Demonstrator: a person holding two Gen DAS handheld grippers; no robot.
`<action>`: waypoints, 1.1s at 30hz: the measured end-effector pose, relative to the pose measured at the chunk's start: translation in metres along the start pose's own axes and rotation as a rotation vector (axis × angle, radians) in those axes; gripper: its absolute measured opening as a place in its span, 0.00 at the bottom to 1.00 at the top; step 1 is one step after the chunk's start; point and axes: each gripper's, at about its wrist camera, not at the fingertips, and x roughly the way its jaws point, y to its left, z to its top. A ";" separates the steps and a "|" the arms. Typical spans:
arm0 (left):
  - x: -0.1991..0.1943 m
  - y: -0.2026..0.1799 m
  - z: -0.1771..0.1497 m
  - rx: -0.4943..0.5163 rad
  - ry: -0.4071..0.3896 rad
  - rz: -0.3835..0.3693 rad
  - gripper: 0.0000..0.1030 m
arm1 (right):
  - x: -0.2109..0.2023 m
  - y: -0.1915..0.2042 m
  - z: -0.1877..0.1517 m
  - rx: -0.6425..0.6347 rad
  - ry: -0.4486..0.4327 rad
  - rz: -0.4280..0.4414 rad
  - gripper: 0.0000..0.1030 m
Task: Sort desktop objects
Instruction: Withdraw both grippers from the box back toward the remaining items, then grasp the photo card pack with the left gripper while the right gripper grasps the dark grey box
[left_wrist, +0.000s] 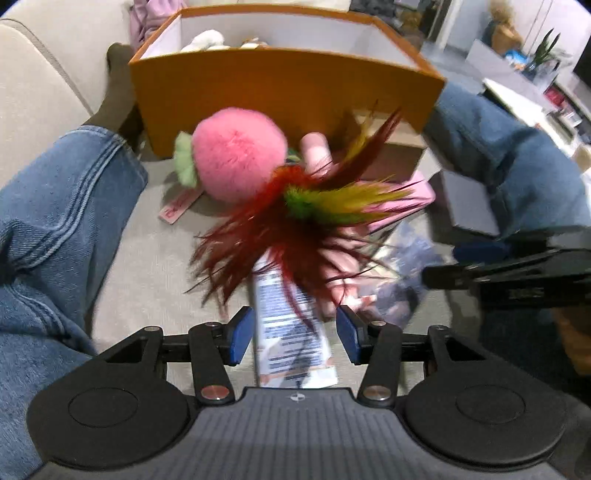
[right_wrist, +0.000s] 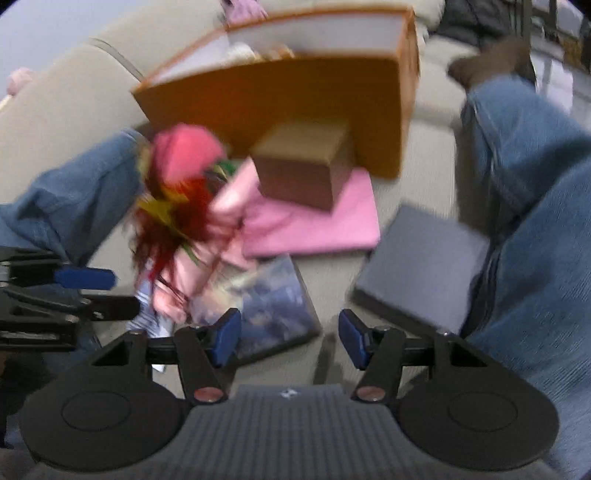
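Mostly blurred: feather toy (right_wrist: 173, 218)

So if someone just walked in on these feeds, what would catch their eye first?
Probably the red and green feathers fanned out beyond the open left gripper, beside a fluffy pink ball. Behind them stands a big orange box, with a pink pad under a small brown box.

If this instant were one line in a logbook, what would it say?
stage: reaching | left tool: open, over printed card below feather toy | right tool: open, empty, above picture case | orange box: behind
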 end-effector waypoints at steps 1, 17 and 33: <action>-0.003 -0.002 -0.001 0.018 -0.018 -0.031 0.56 | -0.001 -0.001 -0.001 0.007 -0.006 0.007 0.58; 0.042 -0.111 -0.009 0.572 -0.010 0.019 0.56 | -0.018 -0.012 0.015 -0.387 -0.010 -0.243 0.58; 0.075 -0.135 -0.031 0.766 -0.030 0.279 0.72 | 0.021 0.010 -0.007 -0.781 0.063 -0.419 0.77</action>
